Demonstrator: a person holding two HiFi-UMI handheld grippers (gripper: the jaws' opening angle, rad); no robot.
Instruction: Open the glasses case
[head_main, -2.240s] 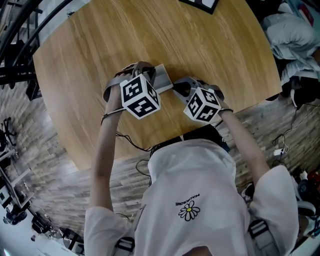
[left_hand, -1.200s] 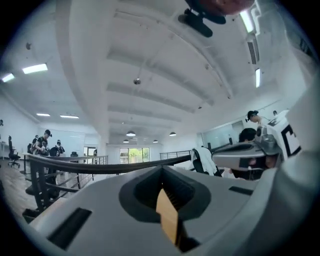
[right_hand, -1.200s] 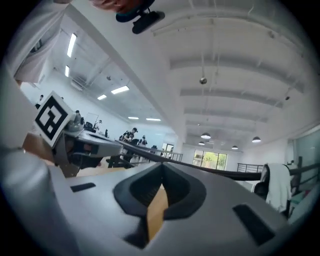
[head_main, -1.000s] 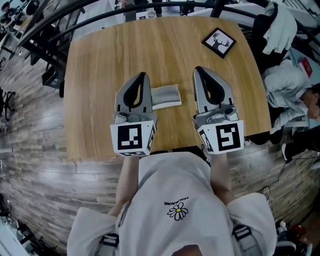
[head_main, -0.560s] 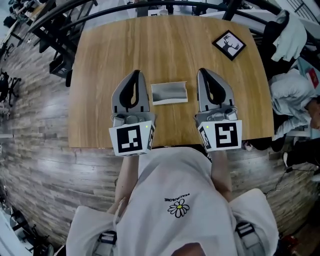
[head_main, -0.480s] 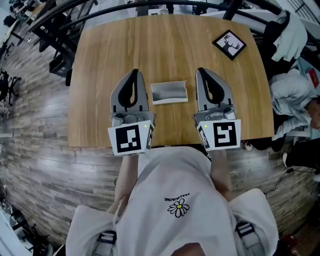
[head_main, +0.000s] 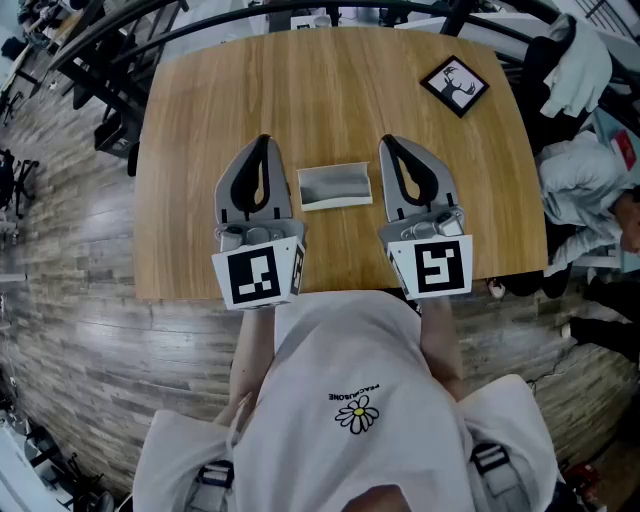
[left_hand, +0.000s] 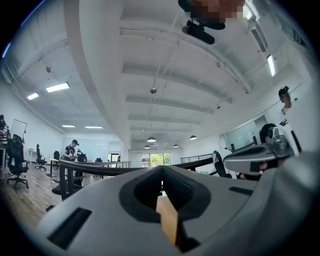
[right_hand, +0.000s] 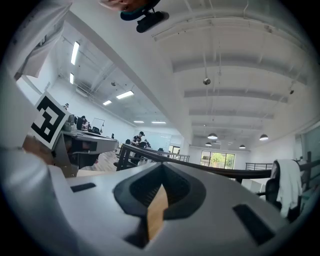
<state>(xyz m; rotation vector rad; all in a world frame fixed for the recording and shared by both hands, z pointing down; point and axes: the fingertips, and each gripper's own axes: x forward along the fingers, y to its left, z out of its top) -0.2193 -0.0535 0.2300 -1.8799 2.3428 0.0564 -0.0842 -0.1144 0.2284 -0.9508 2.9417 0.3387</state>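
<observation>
1. Bench (head_main: 200, 110): light honey wood with fine straight grain.
2. Glasses case (head_main: 335, 186): plain grey, paler along its near edge.
3. Left tool (head_main: 262, 142) and right tool (head_main: 387, 143): grey shells, black inner linings, cubes with black-and-white square markers.
4. Square card (head_main: 454, 84): black with a white stag.
5. Floor (head_main: 70, 320): grey-brown planks.
6. Shirt (head_main: 360, 370): white with a small daisy print.

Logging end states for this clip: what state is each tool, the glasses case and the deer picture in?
Left tool: shut, empty, beside the case's left end.
Right tool: shut, empty, beside the case's right end.
Glasses case: flat on the table between the tools, gripped by neither; open or closed cannot be told.
Deer picture: flat near the table's far right corner.
</observation>
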